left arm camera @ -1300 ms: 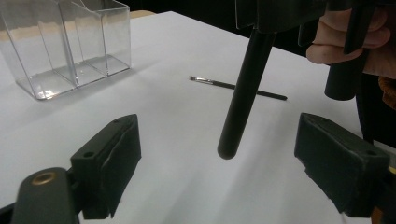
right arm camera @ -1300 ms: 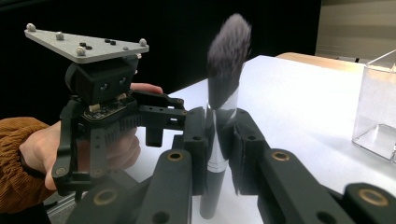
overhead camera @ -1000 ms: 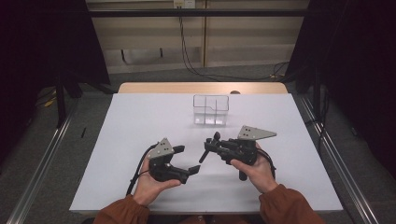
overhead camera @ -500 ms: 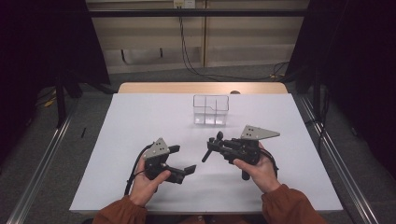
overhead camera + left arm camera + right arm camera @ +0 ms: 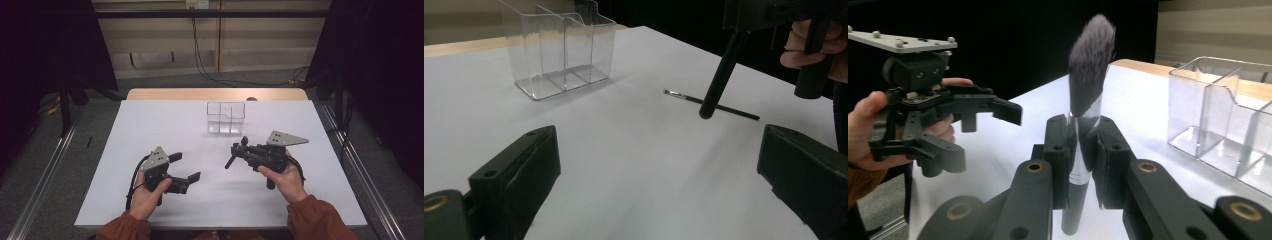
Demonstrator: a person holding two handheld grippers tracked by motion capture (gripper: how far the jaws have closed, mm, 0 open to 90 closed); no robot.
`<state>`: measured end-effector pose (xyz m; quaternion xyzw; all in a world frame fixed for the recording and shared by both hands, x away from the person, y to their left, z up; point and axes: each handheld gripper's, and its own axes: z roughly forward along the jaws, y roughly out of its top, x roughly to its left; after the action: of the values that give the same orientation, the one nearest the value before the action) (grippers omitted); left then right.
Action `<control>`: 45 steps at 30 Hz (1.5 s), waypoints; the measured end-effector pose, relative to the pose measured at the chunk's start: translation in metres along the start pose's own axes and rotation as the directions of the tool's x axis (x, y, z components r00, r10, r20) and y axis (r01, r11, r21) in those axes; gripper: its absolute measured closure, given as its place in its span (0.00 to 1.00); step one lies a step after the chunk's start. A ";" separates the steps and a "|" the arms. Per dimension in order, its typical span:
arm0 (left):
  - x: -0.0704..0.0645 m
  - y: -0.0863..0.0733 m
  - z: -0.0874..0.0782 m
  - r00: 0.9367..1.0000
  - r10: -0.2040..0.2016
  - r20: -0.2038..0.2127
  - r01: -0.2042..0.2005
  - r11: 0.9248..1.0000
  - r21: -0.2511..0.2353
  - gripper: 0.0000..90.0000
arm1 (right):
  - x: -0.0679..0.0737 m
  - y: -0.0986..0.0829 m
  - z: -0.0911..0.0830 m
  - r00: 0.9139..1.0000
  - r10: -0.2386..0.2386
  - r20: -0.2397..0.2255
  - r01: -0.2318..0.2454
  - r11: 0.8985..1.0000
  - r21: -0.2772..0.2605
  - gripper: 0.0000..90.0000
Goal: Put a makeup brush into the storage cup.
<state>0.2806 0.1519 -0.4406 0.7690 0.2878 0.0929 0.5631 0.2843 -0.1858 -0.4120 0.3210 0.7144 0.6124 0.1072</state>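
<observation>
A person's two forearms in rust-coloured sleeves reach in from the near edge of a white worktop, each hand holding a black two-jaw gripper.

Nearest, on the person's left, the left gripper sits low over the worktop with its jaws spread wide and nothing between them. In the left gripper view the two black jaws stand far apart at the bottom corners, with bare white surface between.

A little farther in, on the person's right, the right gripper has its jaws pointing toward the middle of the worktop, a grey three-cornered plate on top of it. Its jaws are closed narrowly on a makeup brush. In the right gripper view the brush stands upright between the jaws, clamped around its silver collar, with the dark, fluffy bristle head above and the black handle below. In the left gripper view the handle hangs slanted, its rounded end just above the worktop.

Just behind that handle end a thin, dark-handled small brush lies flat on the worktop.

Farthest away, near the far middle of the worktop, stands a clear plastic organiser, upright, divided into compartments, well apart from both grippers.
</observation>
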 end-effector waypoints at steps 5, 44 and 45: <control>0.002 0.000 -0.009 1.000 0.005 -0.018 -0.005 1.000 -0.021 0.04 | -0.003 0.004 -0.002 1.000 -0.004 0.013 0.004 1.000 -0.008 0.88; 0.020 -0.026 -0.074 0.987 -0.043 -0.153 0.033 0.997 -0.071 0.03 | -0.043 0.042 -0.004 0.987 -0.054 0.148 0.058 0.998 -0.020 0.88; 0.021 -0.025 -0.075 0.986 -0.041 -0.160 0.029 0.997 -0.076 0.03 | -0.045 0.044 -0.003 0.987 -0.059 0.153 0.062 0.998 -0.018 0.88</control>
<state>0.2539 0.2295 -0.4411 0.7327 0.3422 0.1555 0.5673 0.3315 -0.2128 -0.3808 0.3437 0.7064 0.5908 0.1836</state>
